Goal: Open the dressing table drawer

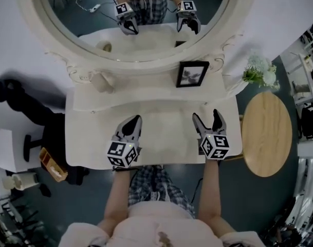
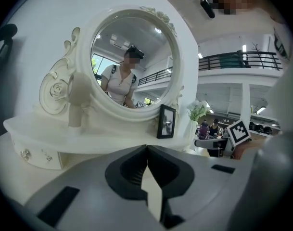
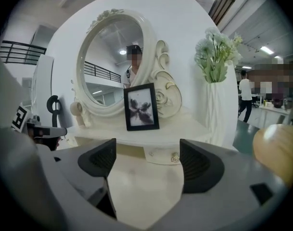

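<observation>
Small cream drawer point(image 3: 160, 155) with a round metal knob sits shut under the raised back shelf of the dressing table, right of centre, straight ahead of the right tool. No gap shows around its front.

Nearest: left hand-held gripper point(image 1: 135, 120), jaws together at the tips, nothing between them. It hovers over the left half of the cream-white counter point(image 1: 166, 138), touching nothing.

Right hand-held gripper point(image 1: 207, 118) is over the right half, jaws wide apart and empty. Its own view lines the knob up in the gap between the jaws, but the knob is well ahead of the pads, no contact.

Further back on the shelf: black-framed picture point(image 1: 192, 74), just above the drawer. Behind that, the big oval mirror point(image 1: 151, 42) in a carved cream frame. White flowers point(image 1: 260, 71) in a pale vase at the right end. Round wooden side table point(image 1: 267, 133) stands off to the right.

Progress, my read: approach only. Nothing gripped, drawer not moved. Left to do: bring the right jaws onto the knob, close, pull straight out toward the person. Knob is small, so alignment matters.
</observation>
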Motion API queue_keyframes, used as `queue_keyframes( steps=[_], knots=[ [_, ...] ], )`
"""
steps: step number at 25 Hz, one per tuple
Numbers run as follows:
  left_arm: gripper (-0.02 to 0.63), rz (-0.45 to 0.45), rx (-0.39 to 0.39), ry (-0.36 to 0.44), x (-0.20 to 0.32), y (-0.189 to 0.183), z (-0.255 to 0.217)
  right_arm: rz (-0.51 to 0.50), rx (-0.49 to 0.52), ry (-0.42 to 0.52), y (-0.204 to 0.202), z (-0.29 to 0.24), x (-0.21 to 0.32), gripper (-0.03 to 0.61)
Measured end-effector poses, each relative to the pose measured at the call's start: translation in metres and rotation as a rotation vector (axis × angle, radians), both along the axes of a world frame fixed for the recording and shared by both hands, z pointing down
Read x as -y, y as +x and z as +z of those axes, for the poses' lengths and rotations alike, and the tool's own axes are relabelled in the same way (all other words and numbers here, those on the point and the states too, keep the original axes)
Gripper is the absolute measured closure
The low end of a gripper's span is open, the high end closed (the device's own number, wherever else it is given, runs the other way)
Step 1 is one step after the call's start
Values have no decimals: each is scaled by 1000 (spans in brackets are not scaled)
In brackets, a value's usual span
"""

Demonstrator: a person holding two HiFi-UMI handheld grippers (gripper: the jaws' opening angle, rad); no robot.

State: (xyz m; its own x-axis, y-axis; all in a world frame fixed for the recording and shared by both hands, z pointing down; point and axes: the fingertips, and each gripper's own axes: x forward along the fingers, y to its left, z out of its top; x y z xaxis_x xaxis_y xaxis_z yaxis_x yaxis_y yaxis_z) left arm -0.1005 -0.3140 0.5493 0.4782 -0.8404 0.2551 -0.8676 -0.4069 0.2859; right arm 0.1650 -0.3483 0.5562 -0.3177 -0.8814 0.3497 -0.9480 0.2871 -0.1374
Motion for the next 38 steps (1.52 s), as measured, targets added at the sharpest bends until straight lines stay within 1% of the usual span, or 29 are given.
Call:
queue_keyframes(
  steps=[6, 11, 16, 20, 24, 33, 38],
  knots=[
    [586, 38, 13, -56, -6, 12, 27, 48, -29, -67, 22, 38, 23, 203],
    [586, 54, 20, -59, 0, 16, 32, 64, -78, -138, 35, 64, 37, 262],
    [586, 63, 28, -55, 6, 19, 31, 81, -106, -186, 40, 82, 47, 316],
    [587, 70, 31, -64, 9, 21, 36, 98, -122, -185, 43, 87, 53, 362],
    [586, 72, 33, -67, 10, 20, 38, 93, -130, -198, 40, 92, 55, 396],
    [586, 64, 35, -67, 7, 17, 36, 111, -113, -190, 43, 95, 56, 465],
    [586, 60, 33, -71, 6, 16, 36, 113, -117, -189, 43, 95, 57, 471]
  ],
)
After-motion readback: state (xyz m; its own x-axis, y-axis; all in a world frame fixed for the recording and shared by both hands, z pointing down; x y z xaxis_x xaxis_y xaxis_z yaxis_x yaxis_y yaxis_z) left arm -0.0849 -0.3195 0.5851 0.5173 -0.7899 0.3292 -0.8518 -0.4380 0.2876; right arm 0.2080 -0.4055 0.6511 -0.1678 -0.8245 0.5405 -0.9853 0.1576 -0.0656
